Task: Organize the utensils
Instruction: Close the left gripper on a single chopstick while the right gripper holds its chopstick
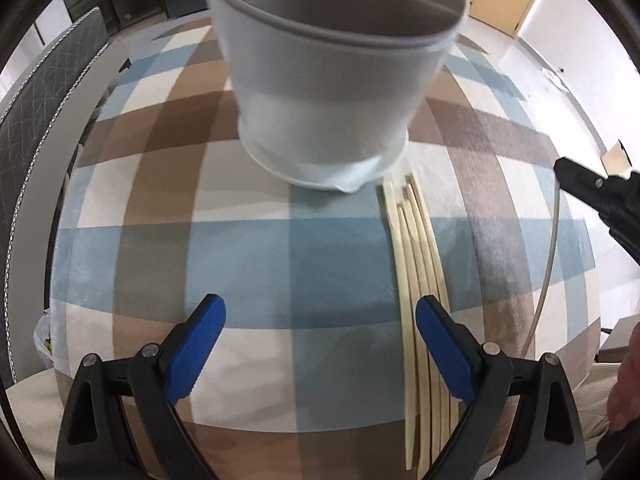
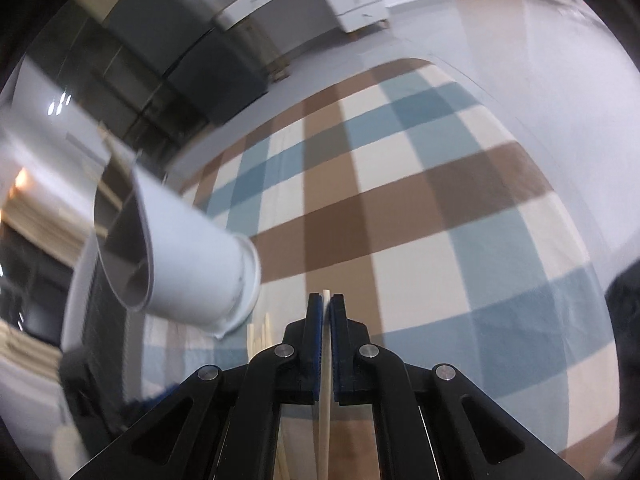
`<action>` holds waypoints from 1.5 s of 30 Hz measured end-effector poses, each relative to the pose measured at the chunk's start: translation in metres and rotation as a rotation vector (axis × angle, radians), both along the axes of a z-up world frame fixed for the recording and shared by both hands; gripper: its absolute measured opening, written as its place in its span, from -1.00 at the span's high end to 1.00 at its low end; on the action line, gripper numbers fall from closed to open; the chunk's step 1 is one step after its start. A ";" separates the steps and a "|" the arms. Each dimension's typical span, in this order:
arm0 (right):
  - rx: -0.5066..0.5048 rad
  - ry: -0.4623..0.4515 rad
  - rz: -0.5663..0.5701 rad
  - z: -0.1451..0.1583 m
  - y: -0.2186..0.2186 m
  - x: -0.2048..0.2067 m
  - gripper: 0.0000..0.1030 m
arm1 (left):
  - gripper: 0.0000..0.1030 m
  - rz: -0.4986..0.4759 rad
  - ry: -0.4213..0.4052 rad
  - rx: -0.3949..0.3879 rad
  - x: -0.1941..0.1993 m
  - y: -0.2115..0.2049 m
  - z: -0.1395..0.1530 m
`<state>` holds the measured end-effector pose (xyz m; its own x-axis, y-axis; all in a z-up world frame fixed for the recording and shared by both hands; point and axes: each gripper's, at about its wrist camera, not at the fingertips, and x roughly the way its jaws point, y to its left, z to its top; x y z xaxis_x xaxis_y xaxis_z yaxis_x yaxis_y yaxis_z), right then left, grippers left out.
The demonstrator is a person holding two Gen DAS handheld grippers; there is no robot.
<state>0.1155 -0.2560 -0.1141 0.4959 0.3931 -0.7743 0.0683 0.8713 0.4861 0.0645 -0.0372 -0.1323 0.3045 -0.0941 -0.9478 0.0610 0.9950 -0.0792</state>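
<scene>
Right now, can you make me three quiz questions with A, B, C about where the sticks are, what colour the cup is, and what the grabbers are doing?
1. Where do the loose chopsticks lie?
A. inside the cup
B. on the checked cloth, beside the cup's base
C. on the floor

2. What colour is the cup?
A. white
B. red
C. green

3. What is the right gripper doing?
A. jaws wide open, empty
B. jaws shut on one chopstick
C. jaws shut on the cup

Answers:
1 B, the sticks lie flat on the cloth next to the cup's bottom.
2 A, its wall and base are white all round.
3 B, a pale stick runs between the closed blue pads, while the left gripper stands open and empty.
</scene>
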 end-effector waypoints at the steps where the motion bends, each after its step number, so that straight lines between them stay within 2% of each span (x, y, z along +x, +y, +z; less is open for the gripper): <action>1: 0.012 0.003 -0.016 0.000 -0.004 0.000 0.94 | -0.81 -0.003 -0.003 0.007 -0.001 -0.002 0.000; 5: 0.023 -0.005 -0.040 0.005 -0.008 -0.002 0.94 | -0.81 -0.013 0.025 0.034 -0.001 -0.009 -0.006; 7: 0.015 -0.017 -0.038 0.008 -0.007 -0.003 0.94 | -0.83 -0.014 0.039 0.085 0.002 -0.007 -0.012; 16: 0.006 -0.025 -0.044 0.010 -0.009 -0.002 0.94 | -0.85 -0.022 0.051 0.133 0.007 -0.009 -0.016; 24: -0.014 -0.053 -0.045 0.017 -0.010 -0.004 0.94 | -0.77 -0.038 -0.008 0.176 0.029 -0.019 -0.012; 26: -0.003 -0.048 -0.053 0.016 -0.013 -0.004 0.94 | -0.67 -0.048 -0.012 0.183 0.035 -0.023 -0.013; 28: 0.003 -0.045 -0.059 0.016 -0.015 -0.004 0.94 | -0.39 -0.052 -0.022 0.170 0.042 -0.026 -0.011; 31: 0.003 -0.051 -0.063 0.018 -0.016 -0.005 0.94 | -0.11 -0.060 -0.029 0.166 0.052 -0.032 -0.010; 33: 0.002 -0.056 -0.062 0.019 -0.017 -0.005 0.94 | -0.05 -0.049 -0.027 0.160 0.057 -0.033 -0.010; 35: 0.003 -0.060 -0.063 0.020 -0.017 -0.005 0.94 | 0.22 -0.037 -0.016 0.110 0.062 -0.031 -0.009; 37: 0.003 -0.065 -0.063 0.022 -0.017 -0.005 0.94 | 0.80 -0.049 -0.008 0.067 0.073 -0.029 -0.007; 40: -0.004 -0.082 -0.059 0.025 -0.015 -0.008 0.94 | 0.95 -0.077 -0.031 0.090 0.071 -0.039 -0.007; 45: -0.015 -0.140 -0.043 0.034 -0.010 -0.018 0.94 | 0.96 -0.060 -0.089 0.026 0.051 -0.037 0.002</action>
<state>0.0974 -0.2657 -0.0800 0.6159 0.3579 -0.7019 0.0384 0.8762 0.4805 0.1160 -0.0744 -0.1303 0.3818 -0.0898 -0.9199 0.1257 0.9911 -0.0446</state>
